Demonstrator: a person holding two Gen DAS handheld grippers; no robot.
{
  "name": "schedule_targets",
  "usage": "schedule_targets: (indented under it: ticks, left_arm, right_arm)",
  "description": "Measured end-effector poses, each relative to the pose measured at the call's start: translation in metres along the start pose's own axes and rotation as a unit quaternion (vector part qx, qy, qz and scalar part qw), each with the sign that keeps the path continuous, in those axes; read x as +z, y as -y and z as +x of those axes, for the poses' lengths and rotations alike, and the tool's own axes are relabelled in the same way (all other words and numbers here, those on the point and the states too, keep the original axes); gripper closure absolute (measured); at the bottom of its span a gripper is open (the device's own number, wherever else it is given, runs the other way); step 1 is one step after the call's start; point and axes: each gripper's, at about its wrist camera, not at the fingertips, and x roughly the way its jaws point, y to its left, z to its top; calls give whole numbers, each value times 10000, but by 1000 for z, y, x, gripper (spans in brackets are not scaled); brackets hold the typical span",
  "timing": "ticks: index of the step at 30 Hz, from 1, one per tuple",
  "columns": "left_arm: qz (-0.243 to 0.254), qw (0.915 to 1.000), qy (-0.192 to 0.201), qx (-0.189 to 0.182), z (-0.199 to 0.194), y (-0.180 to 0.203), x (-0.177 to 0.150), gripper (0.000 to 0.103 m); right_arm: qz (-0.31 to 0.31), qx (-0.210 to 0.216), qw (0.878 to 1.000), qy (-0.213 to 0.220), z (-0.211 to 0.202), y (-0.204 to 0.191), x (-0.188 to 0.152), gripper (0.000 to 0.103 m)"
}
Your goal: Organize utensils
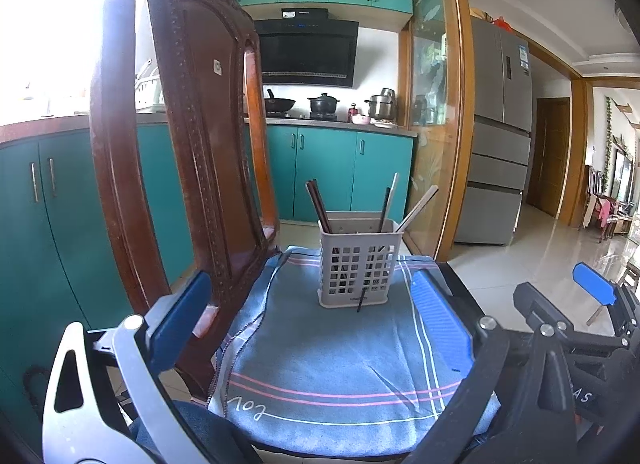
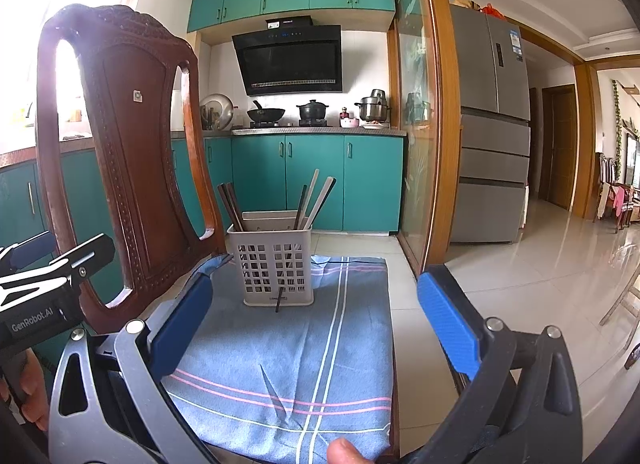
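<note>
A grey slotted utensil basket [image 1: 357,264] [image 2: 275,264] stands at the far end of a blue striped cloth [image 1: 340,352] [image 2: 304,352] on a chair seat. Several chopsticks stand in it: dark ones [image 1: 318,205] [image 2: 230,205] on the left, pale ones [image 1: 418,207] [image 2: 320,199] on the right. One dark stick tip [image 1: 362,301] [image 2: 280,299] pokes out through the basket's front. My left gripper [image 1: 312,296] is open and empty, near the cloth's front. My right gripper [image 2: 316,300] is open and empty too; it also shows in the left wrist view [image 1: 592,288] at the right.
The carved wooden chair back [image 1: 180,143] [image 2: 120,151] rises close on the left. Teal kitchen cabinets [image 1: 340,175] and a stove with pots [image 2: 304,111] lie behind. A glass sliding door frame [image 2: 432,123] and a grey fridge [image 2: 492,123] stand to the right, with tiled floor [image 2: 540,284].
</note>
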Motion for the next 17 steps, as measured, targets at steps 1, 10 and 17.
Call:
schedule_targets:
  ticks: [1,10,17]
  left_arm:
    - [11,10000,-21,5,1,0,0,3]
    - [-79,9998,-180,-85,7,-3,-1,3]
    - [-55,9989,-450,-101,27,-2,-8,3]
  right_arm:
    - [1,3,10000,-8,1,-1,0,3]
    - [-19,23,10000,-60,7,-3,-2,3]
    - [-17,31,9998,-192,18,-3,-9,3]
